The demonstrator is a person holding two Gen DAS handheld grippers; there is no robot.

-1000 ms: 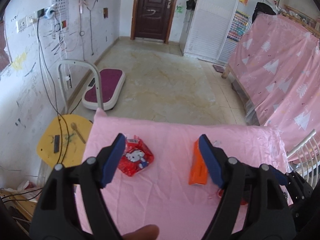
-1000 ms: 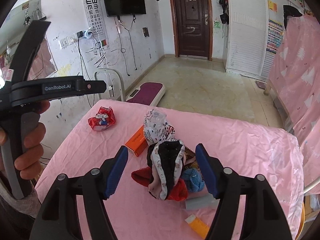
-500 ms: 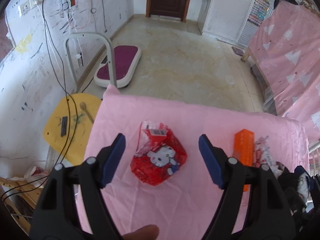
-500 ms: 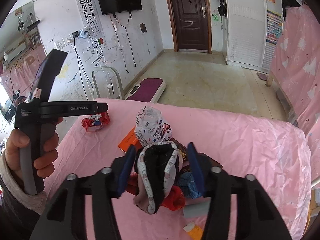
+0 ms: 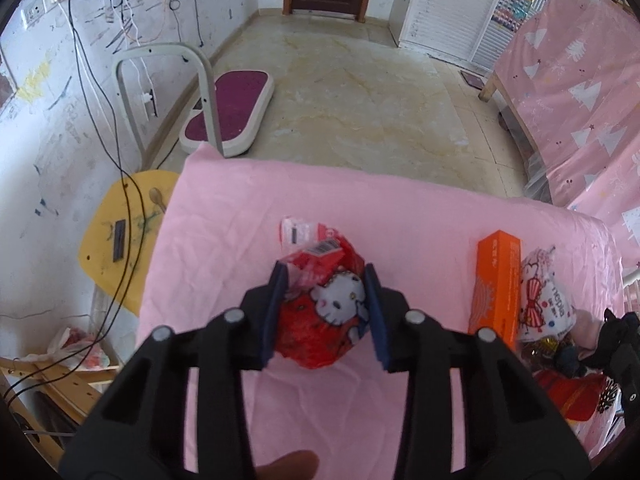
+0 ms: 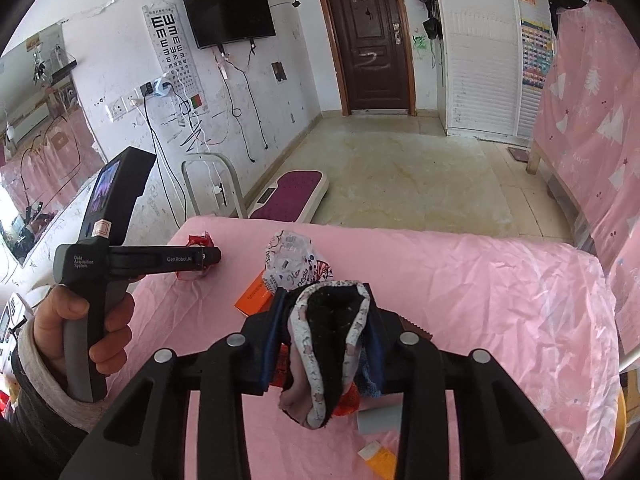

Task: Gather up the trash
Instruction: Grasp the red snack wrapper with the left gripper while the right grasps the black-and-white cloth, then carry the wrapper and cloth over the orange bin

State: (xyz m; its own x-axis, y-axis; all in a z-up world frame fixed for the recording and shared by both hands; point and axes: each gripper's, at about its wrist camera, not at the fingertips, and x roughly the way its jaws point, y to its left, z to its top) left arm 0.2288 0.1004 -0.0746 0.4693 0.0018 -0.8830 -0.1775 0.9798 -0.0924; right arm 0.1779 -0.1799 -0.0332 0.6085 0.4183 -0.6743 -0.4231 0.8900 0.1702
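Left gripper (image 5: 325, 312), jaws closing, pinched a red cartoon wrapper (image 5: 324, 316) lying on the pink tablecloth (image 5: 400, 216). Right gripper (image 6: 325, 336), jaws closing, squeezed a patterned sock (image 6: 332, 344) beside an orange box (image 6: 254, 298).

Around the red cartoon packet (image 5: 324, 312) you have bare pink tabletop (image 5: 240, 240) on its far side, toward the yellow stool (image 5: 120, 232), and on its near side, so fingers can pass there. Toward the orange box (image 5: 496, 288) a strip stays open, but beyond that box the printed bag (image 5: 544, 300) and the heaped clothes (image 6: 332, 344) crowd the surface.
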